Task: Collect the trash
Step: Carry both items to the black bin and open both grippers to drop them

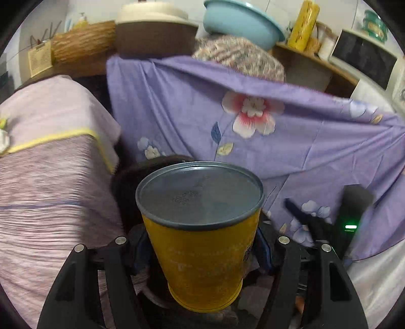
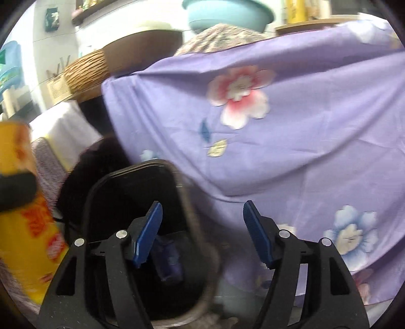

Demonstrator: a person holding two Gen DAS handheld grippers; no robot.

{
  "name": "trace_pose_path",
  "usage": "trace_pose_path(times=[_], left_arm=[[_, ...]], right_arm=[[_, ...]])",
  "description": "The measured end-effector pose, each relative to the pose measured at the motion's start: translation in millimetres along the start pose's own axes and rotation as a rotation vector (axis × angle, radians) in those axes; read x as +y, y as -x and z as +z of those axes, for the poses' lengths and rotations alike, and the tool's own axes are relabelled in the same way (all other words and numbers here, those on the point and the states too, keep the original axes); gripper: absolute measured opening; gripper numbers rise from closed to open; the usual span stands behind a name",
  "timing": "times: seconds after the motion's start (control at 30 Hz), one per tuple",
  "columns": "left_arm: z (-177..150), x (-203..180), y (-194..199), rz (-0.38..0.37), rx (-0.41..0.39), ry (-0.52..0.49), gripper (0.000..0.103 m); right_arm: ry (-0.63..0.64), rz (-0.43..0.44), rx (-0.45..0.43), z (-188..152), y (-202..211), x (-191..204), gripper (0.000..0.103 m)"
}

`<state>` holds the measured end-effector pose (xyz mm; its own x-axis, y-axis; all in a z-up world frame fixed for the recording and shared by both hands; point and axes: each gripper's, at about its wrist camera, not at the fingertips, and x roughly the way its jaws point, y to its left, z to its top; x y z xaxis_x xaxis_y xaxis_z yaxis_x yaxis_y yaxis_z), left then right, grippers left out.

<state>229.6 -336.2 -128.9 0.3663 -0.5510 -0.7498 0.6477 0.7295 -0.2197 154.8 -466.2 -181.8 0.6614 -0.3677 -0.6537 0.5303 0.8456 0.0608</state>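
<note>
A yellow can (image 1: 202,258) with a grey metal end facing the camera sits between the blue pads of my left gripper (image 1: 202,253), which is shut on it. The dark trash bin (image 1: 124,187) shows just behind the can. In the right wrist view the black-lined bin (image 2: 114,192) lies under my right gripper (image 2: 203,227), which is open with nothing between its blue pads (image 2: 149,232). A small dark blue item (image 2: 168,260) lies inside the bin. The yellow can (image 2: 25,215) appears at the left edge, with a black finger across it.
A purple flowered cloth (image 1: 253,141) hangs over furniture right behind the bin. A pink striped cover (image 1: 50,177) stands close on the left. A wicker basket (image 1: 81,40), a teal basin (image 1: 240,20) and a microwave (image 1: 364,58) sit higher up.
</note>
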Motion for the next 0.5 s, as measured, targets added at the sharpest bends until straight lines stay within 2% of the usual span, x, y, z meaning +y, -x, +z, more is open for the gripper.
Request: trace_pose_path(times=[0.13,0.3,0.5], left_arm=[[-5.4,-3.3,-36.0,-0.008,0.027,-0.017,0.065],[-12.6,-4.4,-70.1,0.013,0.036,-0.061,0.065],[-19.0,3.2,-102.9,0.024,0.076,-0.030,0.066]], right_arm=[[-0.065,-0.014,-0.011,-0.6,4.1,-29.5,0.067],[-0.091,-0.047,-0.019,0.0,0.6,-43.5,0.067],[-0.125,-0.052,-0.006,-1.8,-5.6,-52.6,0.067]])
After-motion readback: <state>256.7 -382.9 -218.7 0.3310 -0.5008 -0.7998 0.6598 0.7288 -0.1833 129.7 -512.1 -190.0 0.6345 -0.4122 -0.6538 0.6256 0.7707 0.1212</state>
